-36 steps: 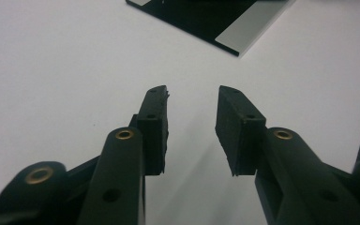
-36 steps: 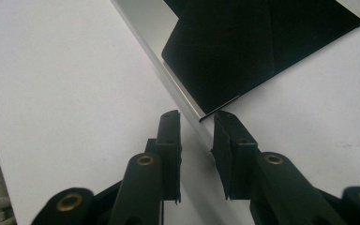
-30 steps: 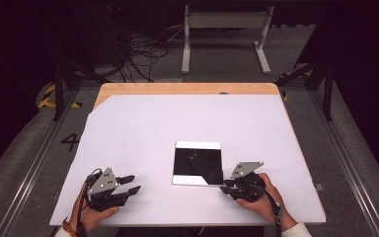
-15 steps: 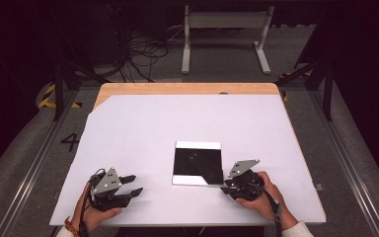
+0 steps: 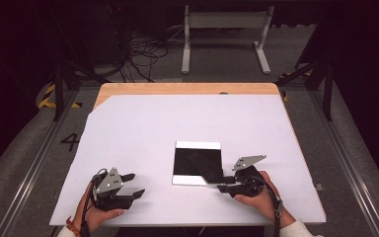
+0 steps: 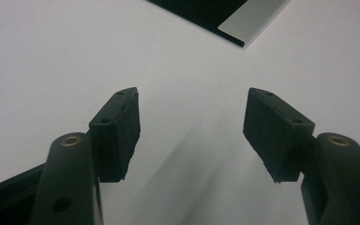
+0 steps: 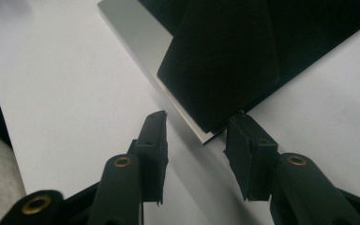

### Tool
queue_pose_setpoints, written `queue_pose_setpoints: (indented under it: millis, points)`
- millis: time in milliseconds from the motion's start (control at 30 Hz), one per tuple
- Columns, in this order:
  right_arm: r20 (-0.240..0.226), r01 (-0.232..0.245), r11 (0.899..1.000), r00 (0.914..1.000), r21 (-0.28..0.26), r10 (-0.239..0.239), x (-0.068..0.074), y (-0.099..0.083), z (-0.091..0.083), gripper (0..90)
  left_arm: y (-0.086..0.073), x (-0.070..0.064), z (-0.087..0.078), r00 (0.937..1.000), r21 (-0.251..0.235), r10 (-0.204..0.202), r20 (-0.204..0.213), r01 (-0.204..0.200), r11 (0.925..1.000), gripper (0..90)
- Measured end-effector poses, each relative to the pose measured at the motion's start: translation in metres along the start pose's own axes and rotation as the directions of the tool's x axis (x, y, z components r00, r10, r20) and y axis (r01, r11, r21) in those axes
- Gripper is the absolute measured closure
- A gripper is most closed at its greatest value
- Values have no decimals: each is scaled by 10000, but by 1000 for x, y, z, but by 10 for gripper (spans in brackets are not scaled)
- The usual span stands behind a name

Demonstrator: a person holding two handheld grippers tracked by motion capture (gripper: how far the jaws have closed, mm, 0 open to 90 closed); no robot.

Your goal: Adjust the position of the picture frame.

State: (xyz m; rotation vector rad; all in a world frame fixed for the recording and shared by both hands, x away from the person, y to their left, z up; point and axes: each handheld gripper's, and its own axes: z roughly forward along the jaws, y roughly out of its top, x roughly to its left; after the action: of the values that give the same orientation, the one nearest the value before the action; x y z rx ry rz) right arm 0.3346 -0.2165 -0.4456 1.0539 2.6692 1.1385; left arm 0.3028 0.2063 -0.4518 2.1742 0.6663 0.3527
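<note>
A black square sheet (image 5: 197,160) with a pale strip along two edges lies flat on the white table (image 5: 143,128). A matt black flap (image 7: 225,61) is folded over its surface, reaching the near corner. My right gripper (image 5: 222,185) is open at that near right corner. In the right gripper view the corner lies between the jaws of the right gripper (image 7: 194,140), against the right one. My left gripper (image 5: 135,185) rests on the table to the left, apart from the sheet. It is open, and the left gripper (image 6: 192,131) has bare table between its jaws. A sheet corner (image 6: 243,18) shows far ahead.
The white table's near edge (image 5: 187,222) runs just behind both hands. A bare wooden strip (image 5: 187,89) borders the far side. Beyond it are cables (image 5: 143,54) and a metal stand (image 5: 224,29) on the floor.
Hardly anything differs. The left hand has slipped slightly toward the near edge, and the right gripper stays at the sheet's corner.
</note>
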Motion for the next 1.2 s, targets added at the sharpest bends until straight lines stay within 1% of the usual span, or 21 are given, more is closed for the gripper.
queue_pose_setpoints:
  millis: [67, 133, 167, 267, 300, 367, 433, 500, 533, 633, 667, 733, 800, 833, 900, 1033, 1067, 1100, 1167, 1200]
  points:
    - [-379, -523, 9970, 9980, -574, 502, -5, 3, -1, 584, 0, 0, 1, 10000, 95, 29, -3, -29, 10000, 360]
    - [-631, -864, 9929, 9947, -822, 813, -8, 5, 1, 552, 0, -1, 2, 10000, 126, 46, 24, -46, 9999, 359]
    - [-817, -1013, 9905, 9922, -927, 938, -8, 7, 3, 543, 1, -1, 2, 10000, 147, 85, 13, -85, 9999, 356]
    - [-1147, -1250, 9854, 9871, -1158, 1117, -9, 8, 3, 518, 1, -2, 3, 9999, 164, 124, 0, -124, 9998, 352]
    - [-1352, -1400, 9821, 9832, -1260, 1228, -10, 8, 3, 512, 1, -2, 3, 10000, 181, 98, -4, -98, 9998, 350]
    - [-1596, -1705, 9764, 9759, -1324, 1487, -12, 8, 2, 488, 1, -1, 4, 10000, 218, 82, -35, -81, 9997, 346]
    - [-1816, -1951, 9699, 9690, -1455, 1676, -14, 7, 3, 490, 1, -2, 4, 9999, 268, 116, -56, -115, 9996, 343]
    - [-2105, -2449, 9568, 9548, -1567, 2099, -18, 6, 4, 519, 1, -2, 5, 9998, 291, 169, -51, -168, 9994, 339]
    - [-2241, -2601, 9528, 9489, -1563, 2222, -19, 5, 4, 528, 1, -3, 5, 9998, 315, 190, -68, -187, 9993, 337]
    - [-2220, -2732, 9479, 9464, -1640, 2344, -22, 4, 2, 544, 1, -3, 5, 9998, 332, 209, -53, -207, 9992, 333]
    - [-2087, -2711, 9479, 9494, -1671, 2348, -23, 4, 2, 540, 1, -3, 6, 9998, 343, 205, -51, -204, 9992, 330]
    - [-2195, -2850, 9443, 9439, -1648, 2466, -23, 4, 2, 538, 1, -3, 6, 9999, 386, 146, -4, -146, 9992, 327]
    - [-2205, -2867, 9444, 9431, -1610, 2487, -22, 5, 5, 525, 2, -4, 8, 9998, 430, 194, -9, -194, 9989, 325]
    - [-2187, -2816, 9467, 9446, -1567, 2448, -22, 6, 7, 519, 2, -4, 8, 9998, 426, 188, 2, -188, 9989, 322]
    - [-2286, -2865, 9461, 9413, -1509, 2486, -22, 7, 10, 511, 3, -5, 10, 9997, 487, 235, 37, -237, 9985, 322]
    - [-2484, -3191, 9364, 9280, -1458, 2776, -24, 8, 13, 516, 3, -6, 13, 9995, 602, 305, 107, -311, 9977, 316]
    - [-2510, -3241, 9348, 9260, -1454, 2820, -24, 7, 12, 522, 3, -6, 14, 9994, 615, 296, 156, -305, 9976, 310]
    - [-2601, -3377, 9301, 9198, -1442, 2937, -25, 7, 12, 527, 3, -5, 14, 9994, 642, 288, 170, -298, 9975, 302]
    - [-2710, -3579, 9213, 9115, -1521, 3094, -27, 6, 12, 524, 3, -5, 15, 9995, 668, 258, 182, -269, 9974, 293]
    - [-2766, -3716, 9162, 9054, -1500, 3220, -28, 5, 12, 513, 3, -5, 15, 9995, 673, 261, 190, -273, 9974, 290]
